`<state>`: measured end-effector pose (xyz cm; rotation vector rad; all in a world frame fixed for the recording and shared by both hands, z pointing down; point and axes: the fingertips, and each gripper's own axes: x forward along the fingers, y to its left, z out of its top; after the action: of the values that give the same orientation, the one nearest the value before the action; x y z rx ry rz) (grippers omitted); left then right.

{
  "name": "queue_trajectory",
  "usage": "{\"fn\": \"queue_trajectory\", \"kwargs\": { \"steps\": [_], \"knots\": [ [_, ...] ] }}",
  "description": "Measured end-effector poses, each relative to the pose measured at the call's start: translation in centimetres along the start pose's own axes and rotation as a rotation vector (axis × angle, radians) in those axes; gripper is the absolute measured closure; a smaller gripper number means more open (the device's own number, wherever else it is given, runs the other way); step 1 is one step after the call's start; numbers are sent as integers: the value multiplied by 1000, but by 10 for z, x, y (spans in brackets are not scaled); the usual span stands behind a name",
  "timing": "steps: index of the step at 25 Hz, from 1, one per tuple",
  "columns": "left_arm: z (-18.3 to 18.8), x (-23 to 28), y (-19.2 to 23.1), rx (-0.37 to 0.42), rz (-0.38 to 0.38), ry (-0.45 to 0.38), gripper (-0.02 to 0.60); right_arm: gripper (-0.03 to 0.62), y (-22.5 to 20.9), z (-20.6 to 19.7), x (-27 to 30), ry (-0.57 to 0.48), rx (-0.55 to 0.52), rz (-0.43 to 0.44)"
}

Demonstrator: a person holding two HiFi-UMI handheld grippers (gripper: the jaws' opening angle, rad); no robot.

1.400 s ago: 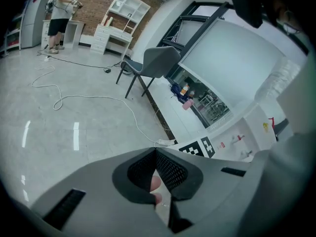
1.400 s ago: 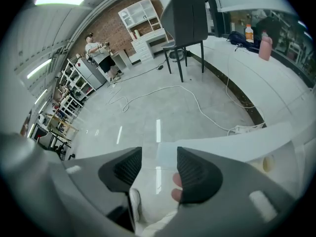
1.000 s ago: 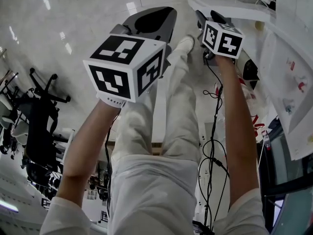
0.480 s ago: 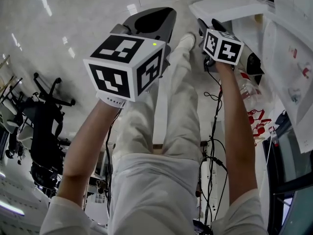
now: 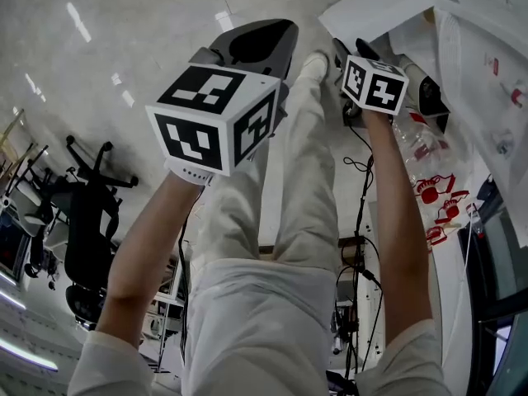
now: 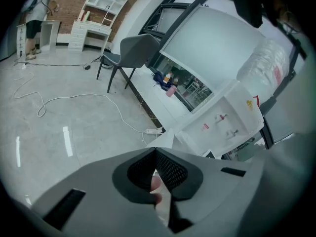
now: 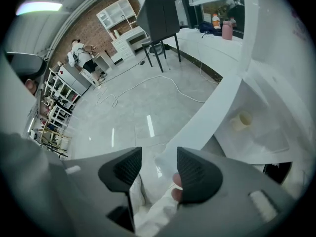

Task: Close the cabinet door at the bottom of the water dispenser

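Though left gripper is closed, right gripper gapes, apparently beside the cabinet door

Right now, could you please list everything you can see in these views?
cabinet door: one, white, swung open
water dispenser: one, white, right side of left gripper view
water bottle: one, clear with red print, atop the dispenser
cup: one, beige, in the compartment behind the door
chair: one, grey, left of the dispenser
office chair: one, black, head view's left
cable: one, white, trailing beside the grey chair
legs: two, white trousers, head view's centre
left tongs: one, grey, shut, empty
right tongs: one, grey, open, at the door's edge
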<state>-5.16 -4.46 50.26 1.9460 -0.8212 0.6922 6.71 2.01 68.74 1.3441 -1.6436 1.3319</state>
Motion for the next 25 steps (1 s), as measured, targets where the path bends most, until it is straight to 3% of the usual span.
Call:
{"fn": "queue_trajectory", "kwargs": {
  "steps": [11, 25],
  "knots": [
    [15, 16, -21, 50, -28, 17, 575, 375, -21, -19, -15, 7, 37, -27],
    [4, 36, -55, 102, -66, 63, 575, 375, -60, -42, -32, 2, 71, -82]
  ]
}}
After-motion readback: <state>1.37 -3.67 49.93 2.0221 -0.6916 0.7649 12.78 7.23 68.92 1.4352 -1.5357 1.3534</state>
